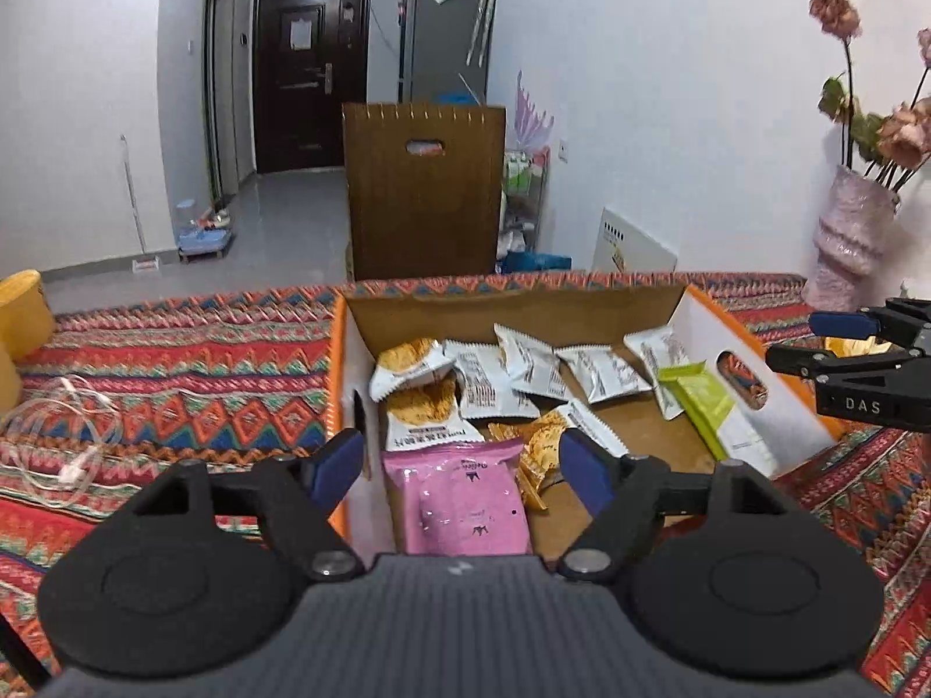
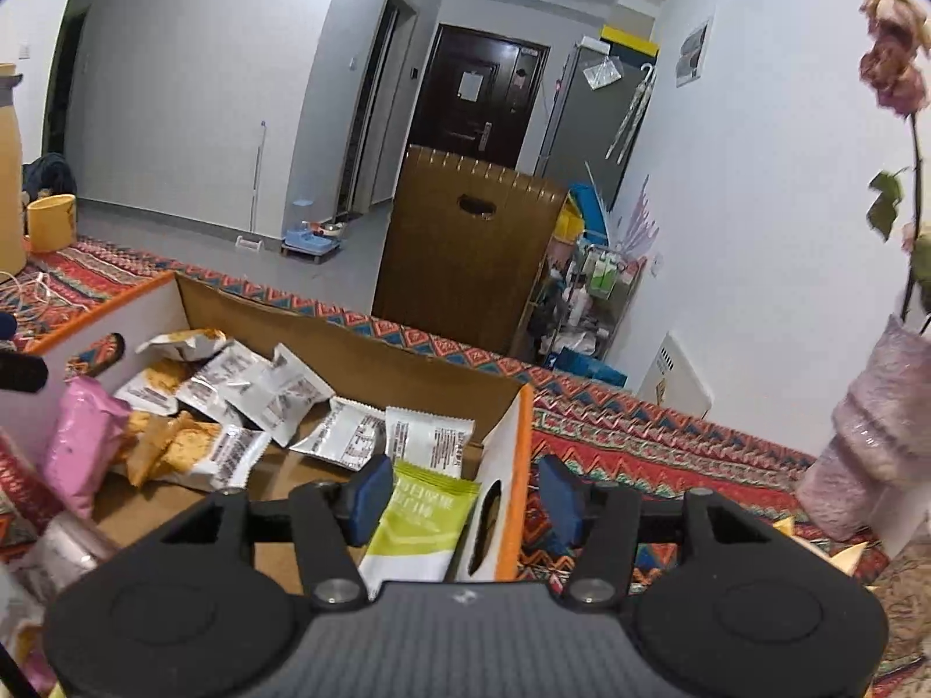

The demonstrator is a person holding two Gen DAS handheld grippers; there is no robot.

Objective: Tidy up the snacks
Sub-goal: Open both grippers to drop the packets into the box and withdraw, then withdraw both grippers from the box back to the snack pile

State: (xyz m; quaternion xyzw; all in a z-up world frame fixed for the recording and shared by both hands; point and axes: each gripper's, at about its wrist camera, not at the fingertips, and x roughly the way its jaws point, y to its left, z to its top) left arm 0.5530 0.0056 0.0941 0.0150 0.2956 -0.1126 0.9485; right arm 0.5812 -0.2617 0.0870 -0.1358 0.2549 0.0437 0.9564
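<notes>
Jaws: your left gripper point(image 1: 459, 465) stands apart over the pink packet point(image 1: 465, 500), pads clear of it; your right gripper point(image 2: 462, 500) stands apart too, the green packet point(image 2: 425, 523) between the pads, apparently untouched.
Snacks: both packets lie in the cardboard box point(image 1: 512, 302) on the patterned table point(image 1: 174, 360), among white packets point(image 1: 523, 366).
Progress: most snacks look boxed, loosely heaped, not sorted.
Left: yellow wrappers point(image 2: 838, 558) at lower right, outside the box.
Hidden: box's near floor behind your grippers; print unreadable.

Both the matte black plastic left gripper point(image 1: 459, 462) and right gripper point(image 2: 462, 497) carry blue-padded fingers point(image 1: 334, 459), silver pivot screws, and ribbed grey bodies.
</notes>
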